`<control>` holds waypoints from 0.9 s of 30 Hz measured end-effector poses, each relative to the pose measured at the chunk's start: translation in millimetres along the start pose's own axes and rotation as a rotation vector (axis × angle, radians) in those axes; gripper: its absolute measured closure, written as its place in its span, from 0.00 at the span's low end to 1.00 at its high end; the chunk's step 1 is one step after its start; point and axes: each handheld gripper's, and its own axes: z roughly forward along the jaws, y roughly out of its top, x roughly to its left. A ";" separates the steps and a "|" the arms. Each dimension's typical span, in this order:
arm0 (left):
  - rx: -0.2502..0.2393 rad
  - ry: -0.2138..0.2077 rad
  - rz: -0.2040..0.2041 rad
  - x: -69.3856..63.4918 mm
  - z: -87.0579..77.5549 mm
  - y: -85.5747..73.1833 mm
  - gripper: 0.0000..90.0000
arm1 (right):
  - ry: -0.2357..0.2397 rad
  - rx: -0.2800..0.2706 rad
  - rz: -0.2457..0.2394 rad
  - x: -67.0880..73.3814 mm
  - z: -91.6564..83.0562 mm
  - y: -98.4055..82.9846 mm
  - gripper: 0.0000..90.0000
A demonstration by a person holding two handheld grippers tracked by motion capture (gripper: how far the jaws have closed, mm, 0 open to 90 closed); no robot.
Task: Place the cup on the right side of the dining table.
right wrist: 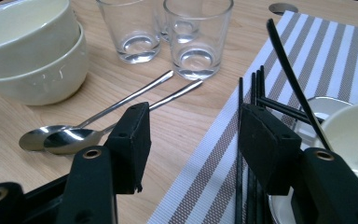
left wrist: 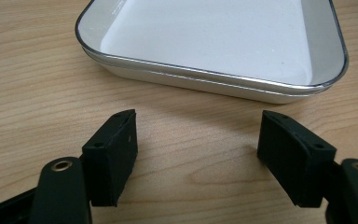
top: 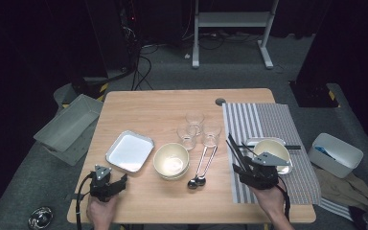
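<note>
Right gripper view: the chopsticks (right wrist: 251,140) are seen lengthwise beside the open right tool (right wrist: 193,144), by its right jaw, none gripped.

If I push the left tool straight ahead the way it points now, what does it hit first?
Most likely the near wall of the white square tray. The left tool stands open just short of it, with bare wooden table between them, and nothing else lies in that line.

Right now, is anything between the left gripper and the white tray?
Nothing visible. Only bare wooden table lies between the left gripper, its jaws open, and the white tray just ahead.
</note>
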 end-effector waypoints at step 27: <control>0.001 -0.004 0.005 -0.5 0.1 -0.1 0.32 | 0.036 -0.008 -0.064 11.3 30.8 36.7 0.53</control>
